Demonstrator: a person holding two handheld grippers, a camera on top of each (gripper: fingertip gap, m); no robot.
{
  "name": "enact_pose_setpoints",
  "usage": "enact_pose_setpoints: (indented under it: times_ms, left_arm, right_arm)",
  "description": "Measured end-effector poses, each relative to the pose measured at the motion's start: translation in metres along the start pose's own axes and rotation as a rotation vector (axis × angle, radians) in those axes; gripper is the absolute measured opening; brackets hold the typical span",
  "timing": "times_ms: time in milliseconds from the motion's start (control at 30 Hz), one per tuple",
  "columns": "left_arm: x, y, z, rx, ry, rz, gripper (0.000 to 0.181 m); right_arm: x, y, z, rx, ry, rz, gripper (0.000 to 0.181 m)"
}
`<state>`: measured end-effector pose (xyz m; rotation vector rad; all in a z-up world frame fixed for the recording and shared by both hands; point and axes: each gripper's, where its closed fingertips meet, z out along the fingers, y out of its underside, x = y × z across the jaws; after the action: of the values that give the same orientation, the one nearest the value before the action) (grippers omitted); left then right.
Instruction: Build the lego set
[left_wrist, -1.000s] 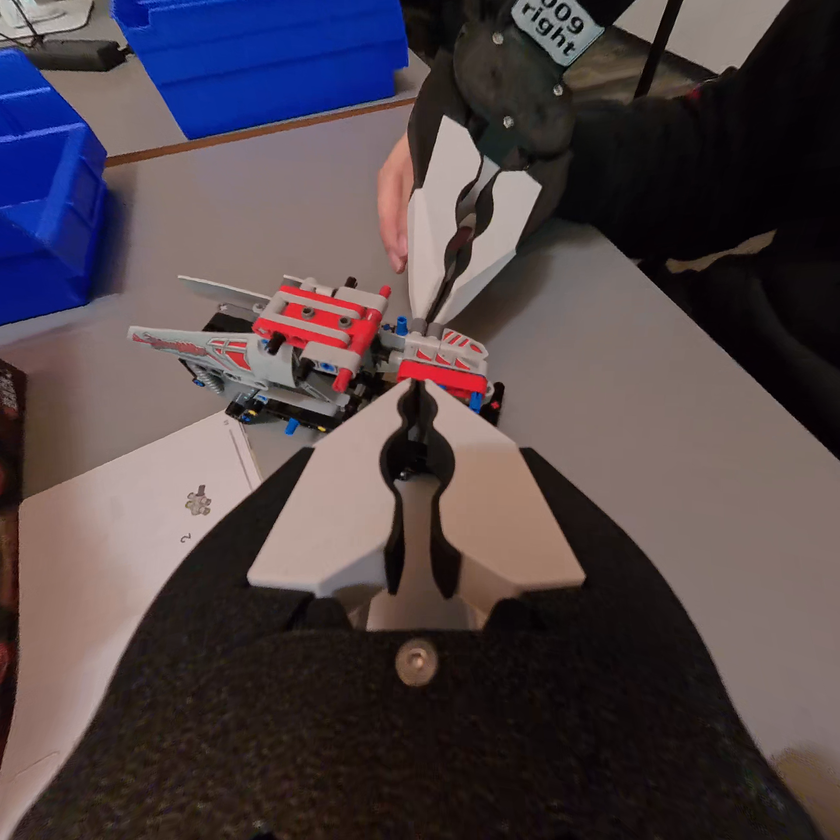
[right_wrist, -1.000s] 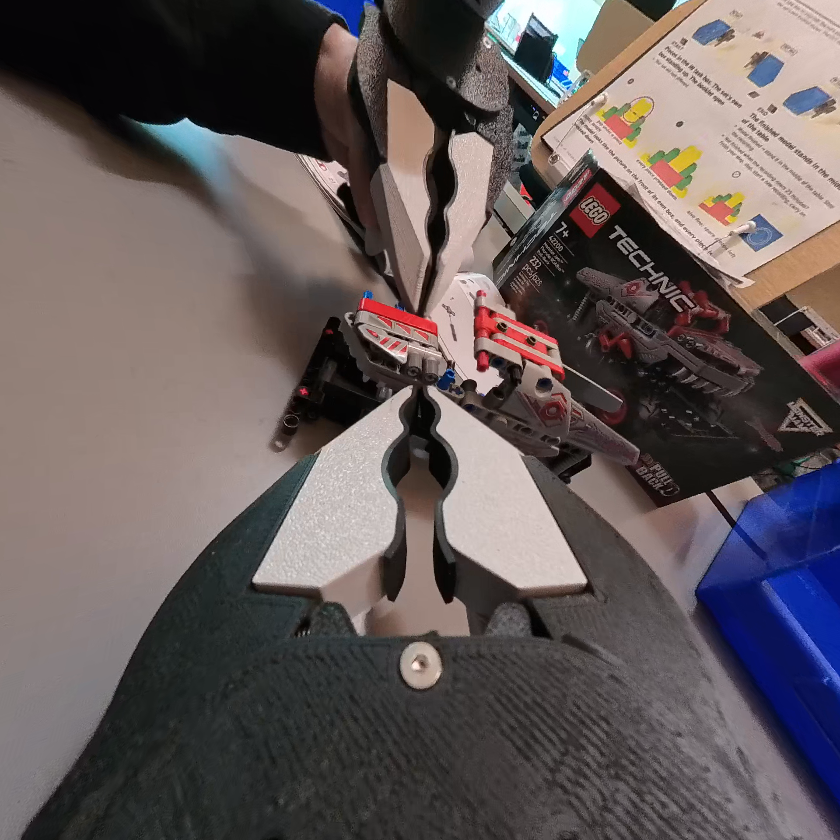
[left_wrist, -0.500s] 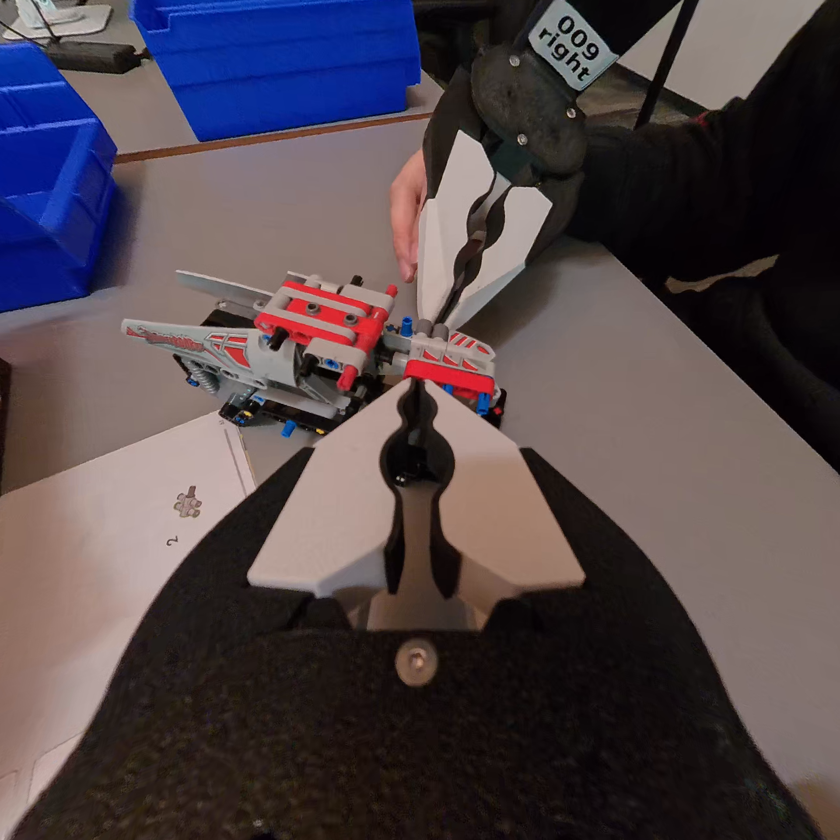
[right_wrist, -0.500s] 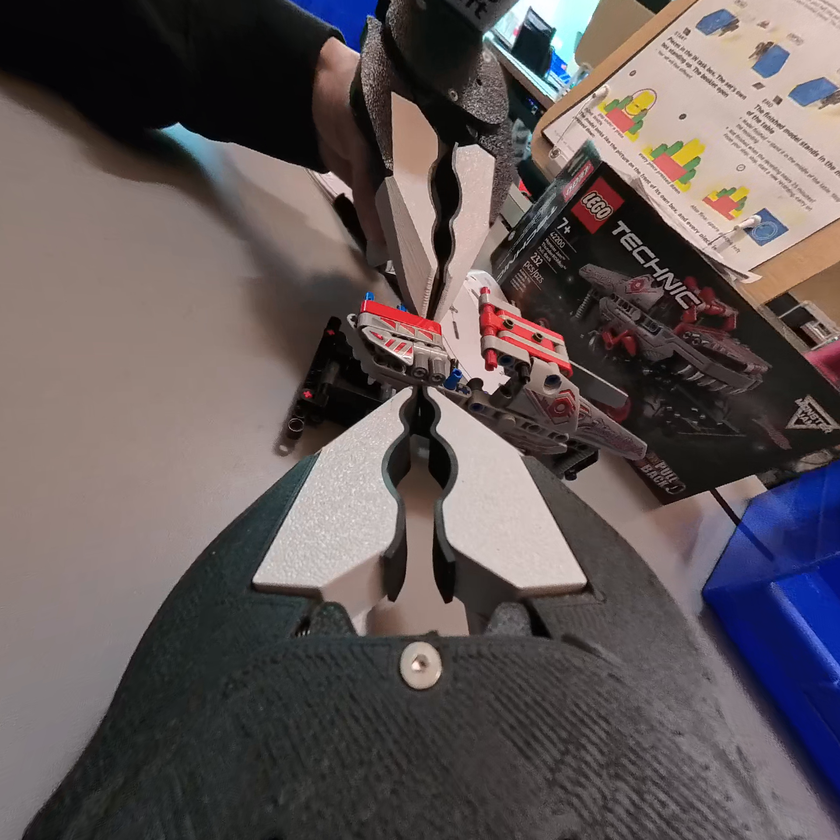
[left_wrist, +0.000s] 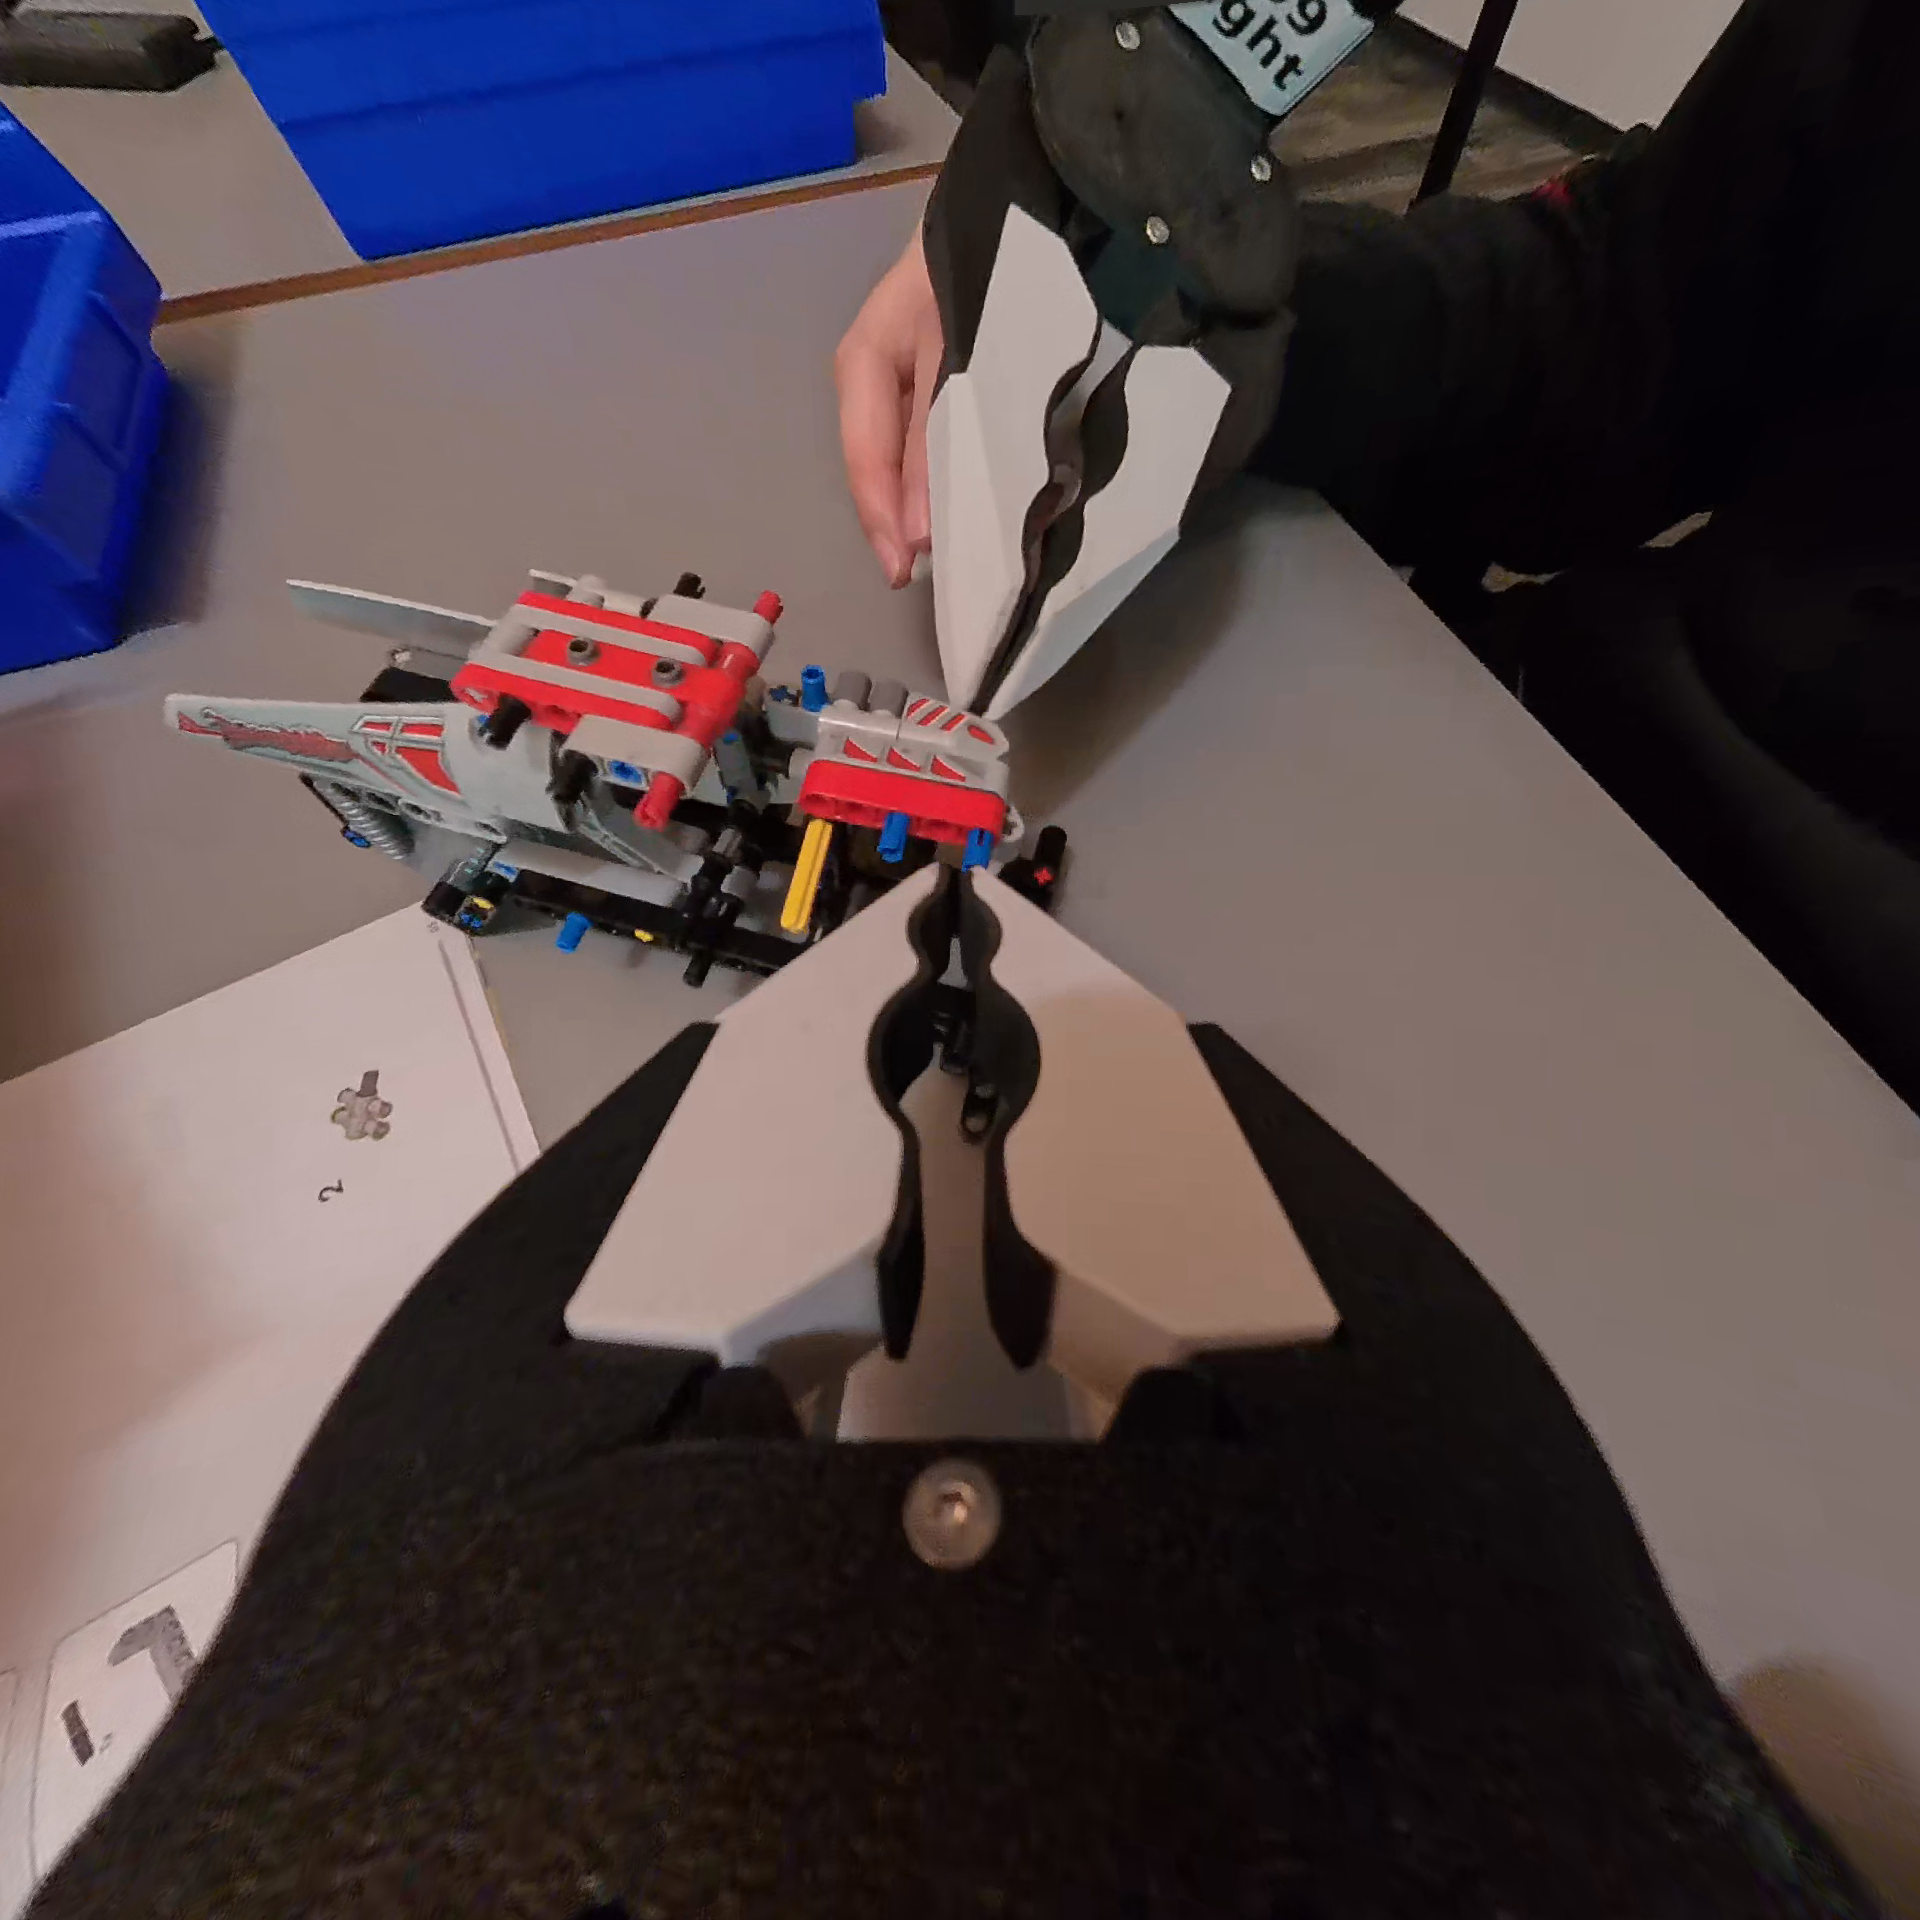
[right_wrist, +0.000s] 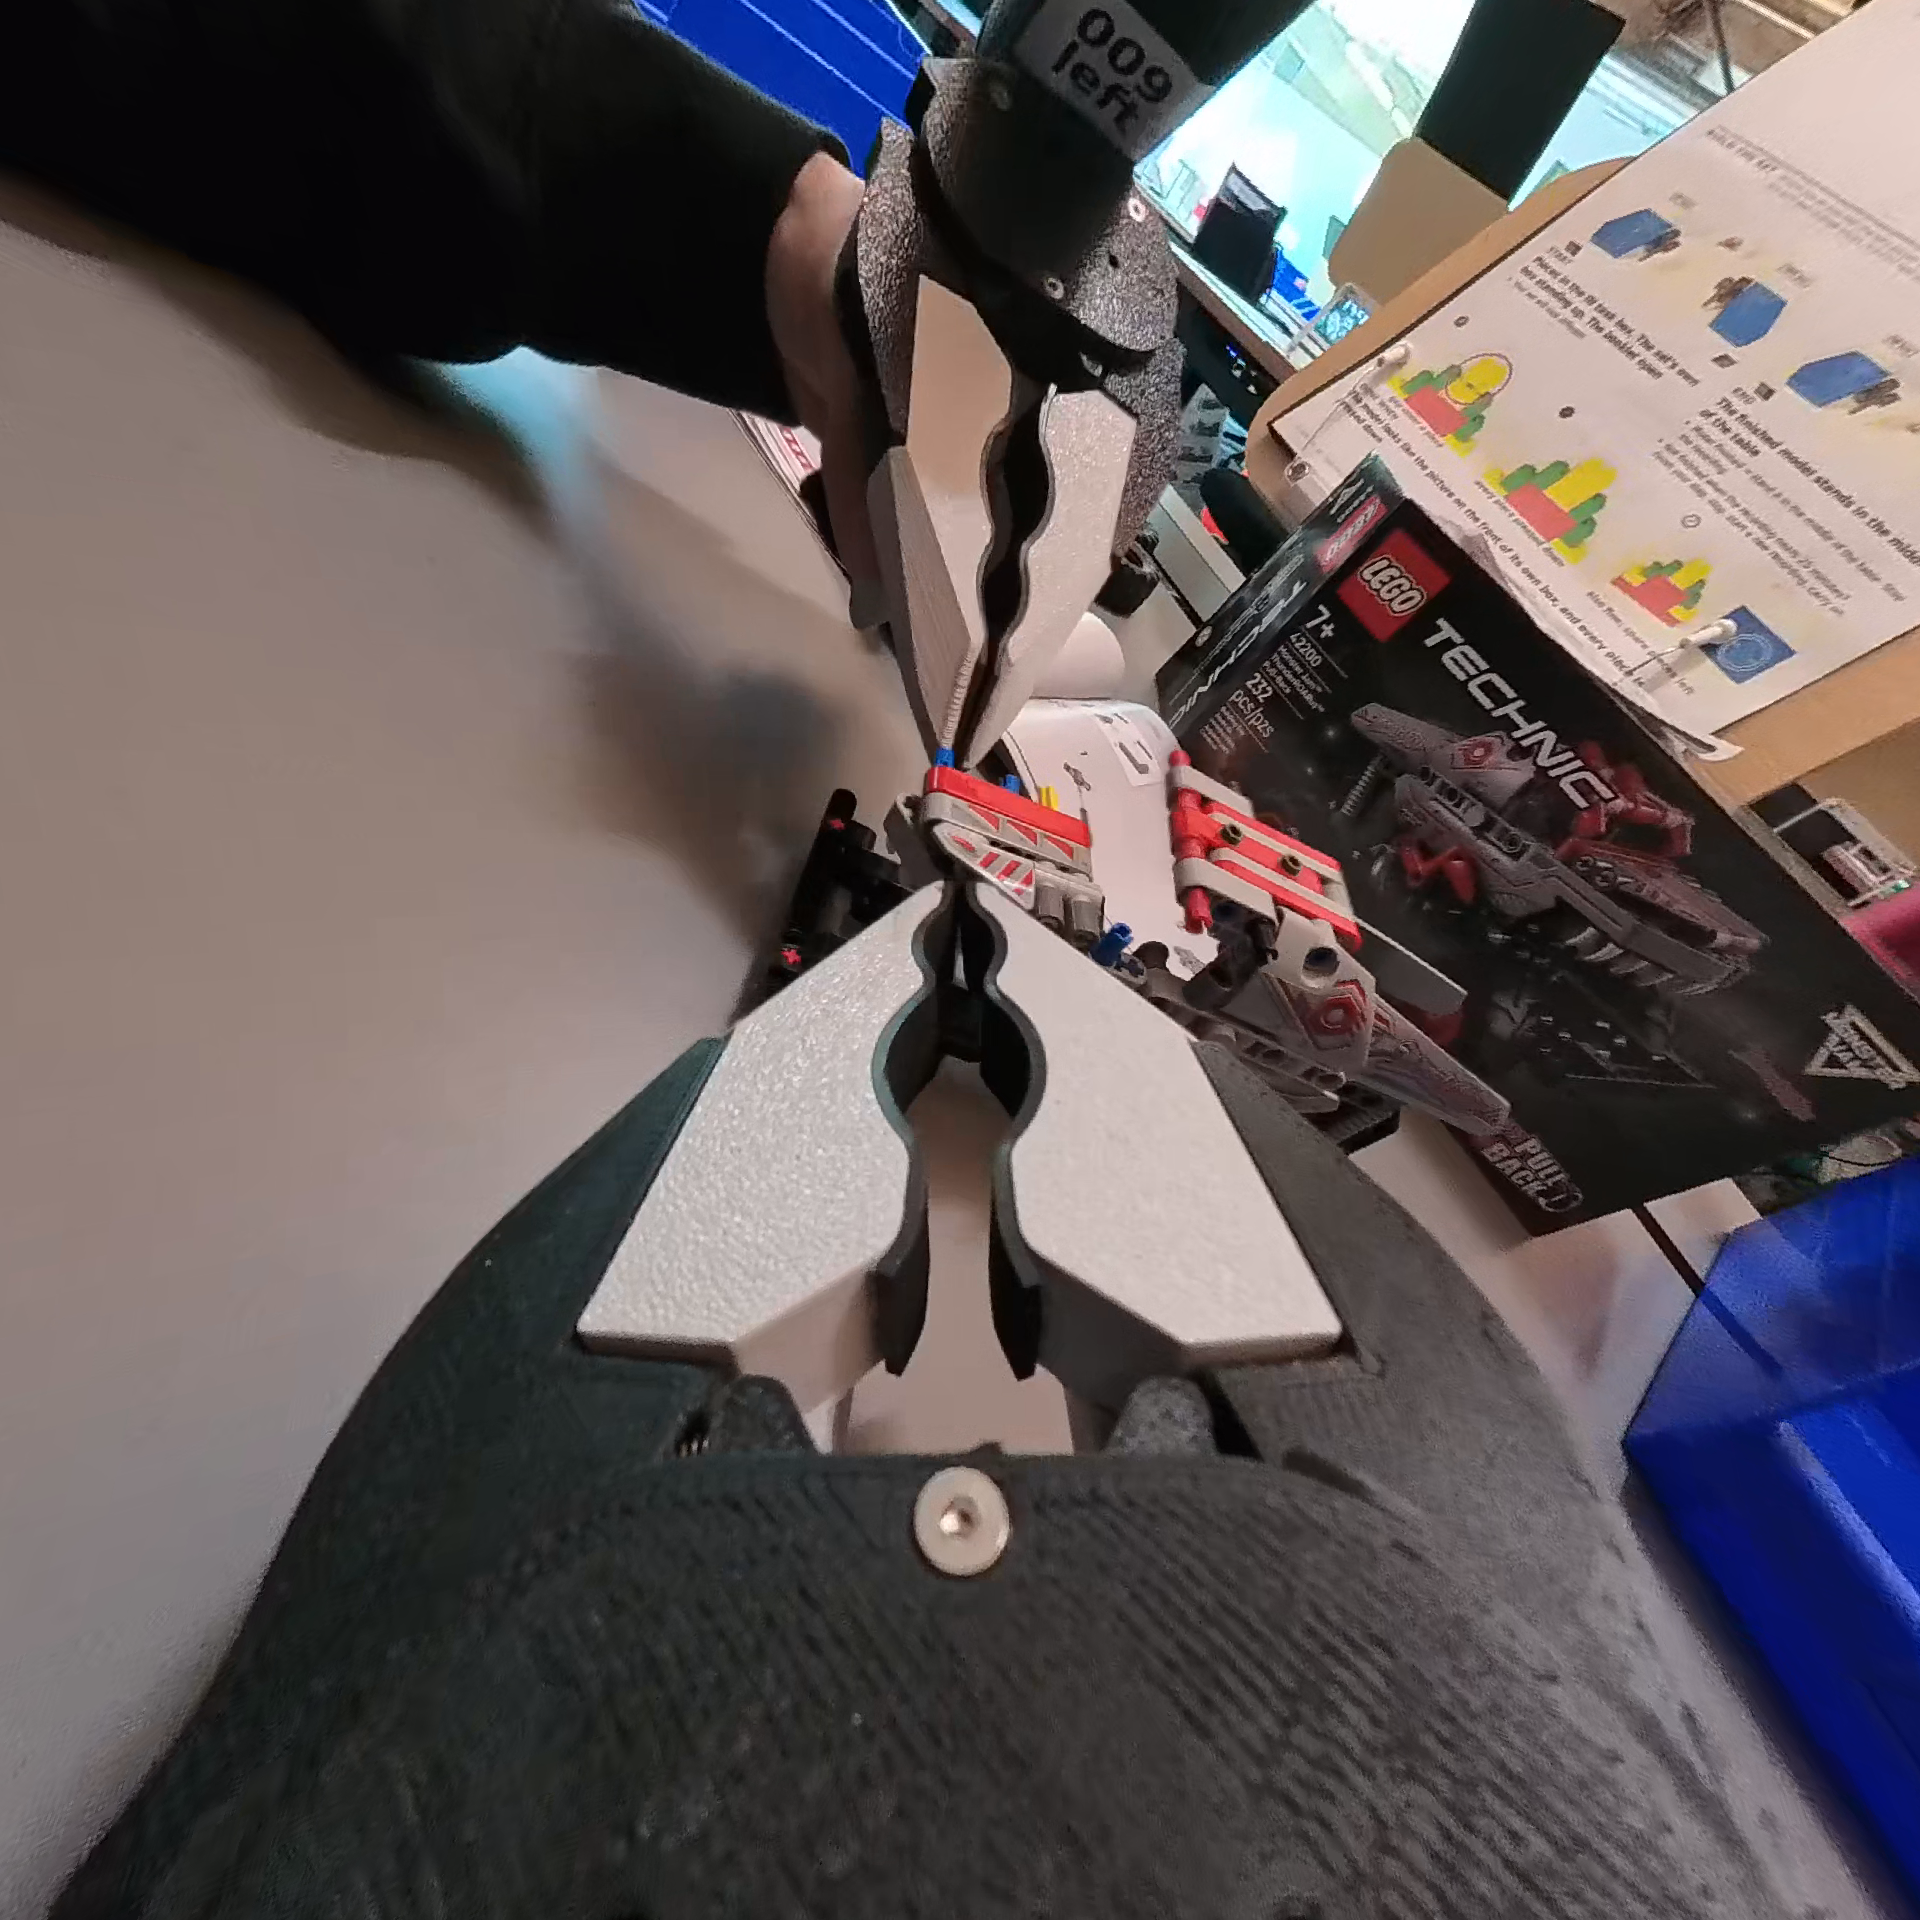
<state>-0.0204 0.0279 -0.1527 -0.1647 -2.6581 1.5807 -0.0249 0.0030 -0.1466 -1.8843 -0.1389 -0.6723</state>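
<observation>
While both tools bear small tags with writing near their wrists, a pale one on the right gripper (right_wrist: 956, 920) and a dark one on the left gripper (left_wrist: 954, 883), the largest printed thing is the dark set box (right_wrist: 1558, 935). It carries a red brand logo and a picture of the finished vehicle, and it stands tilted behind the lego model (left_wrist: 623, 727). Above the box a printed instruction sheet (right_wrist: 1662, 416) with coloured brick drawings is pinned to a brown board. An open white booklet (left_wrist: 208, 1195) with a small part diagram lies just beside the model on the left gripper's side.

The model, grey, red and black with blue pins and a yellow axle, sits on the grey table (left_wrist: 1351, 935). Both grippers meet its rear block (left_wrist: 904, 790) from opposite sides. Each has its jaws drawn together. The left tips touch the red beam by a blue pin; the right tips touch the striped grey panel. Whether either nips a part I cannot tell.

A bare hand (left_wrist: 883, 416) in a black sleeve holds the right gripper. Blue bins (left_wrist: 540, 104) stand at the far table edge, and another blue bin (right_wrist: 1818, 1455) stands beside the box. Behind the board the room shows cluttered desks.
</observation>
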Motion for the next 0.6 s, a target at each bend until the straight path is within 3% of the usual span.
enact_pose_setpoints:
  times_ms: [500,600]
  left_arm:
    - [0.004,-0.004,0.007,0.026,-0.008,0.067,0.002]
    - [0.003,-0.008,0.016,0.035,-0.022,0.084,0.002]
  right_arm:
    - [-0.003,-0.002,0.005,0.003,-0.006,-0.011,0.0]
    - [-0.019,-0.002,0.015,-0.015,-0.072,-0.041,0.0]
